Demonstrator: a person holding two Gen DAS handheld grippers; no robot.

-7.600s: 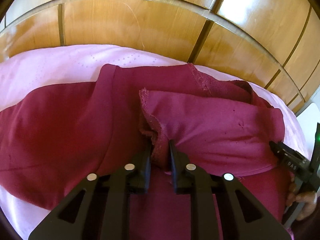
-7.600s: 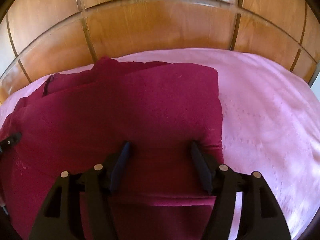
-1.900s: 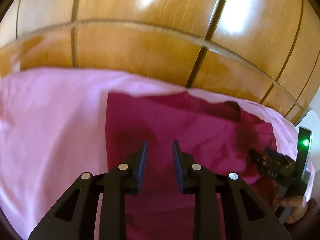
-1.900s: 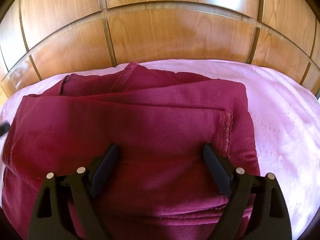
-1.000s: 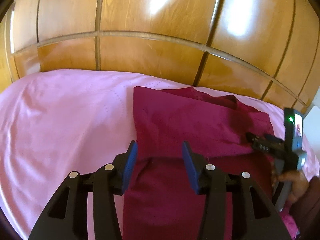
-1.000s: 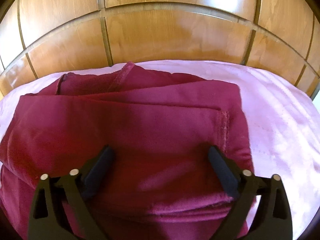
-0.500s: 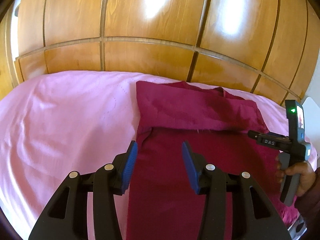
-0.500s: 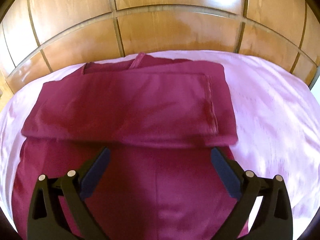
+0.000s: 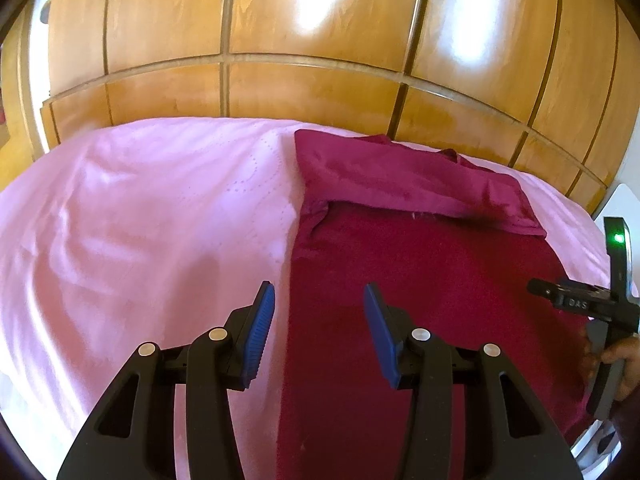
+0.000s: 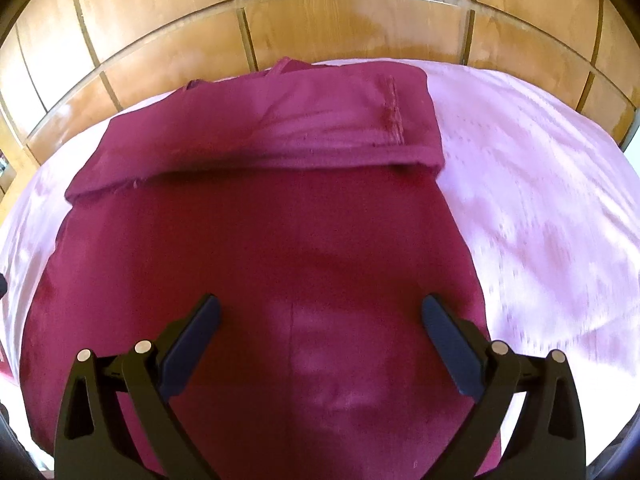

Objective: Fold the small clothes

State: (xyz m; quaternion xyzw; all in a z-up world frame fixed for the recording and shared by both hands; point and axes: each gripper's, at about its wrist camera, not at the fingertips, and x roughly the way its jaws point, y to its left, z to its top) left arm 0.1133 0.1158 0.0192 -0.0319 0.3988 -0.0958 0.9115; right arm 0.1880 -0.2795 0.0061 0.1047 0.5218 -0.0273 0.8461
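One maroon garment (image 10: 256,264) lies flat on the pink sheet (image 9: 140,220) beneath both our grippers, its far end doubled back toward us; we judge it soft, light and limp, best pinched at its near corners; our left gripper (image 9: 319,324) and right gripper (image 10: 320,340) hang released, grasping nothing; half a second ago both sat closer to that folded band, the right wider-spread than the left.

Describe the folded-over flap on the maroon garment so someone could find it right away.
On the pink bedsheet before the wooden panelled wall lies a maroon garment. Its far end is a folded-over flap, a raised band with a stitched hem, unlike the flat single layer nearer the grippers.
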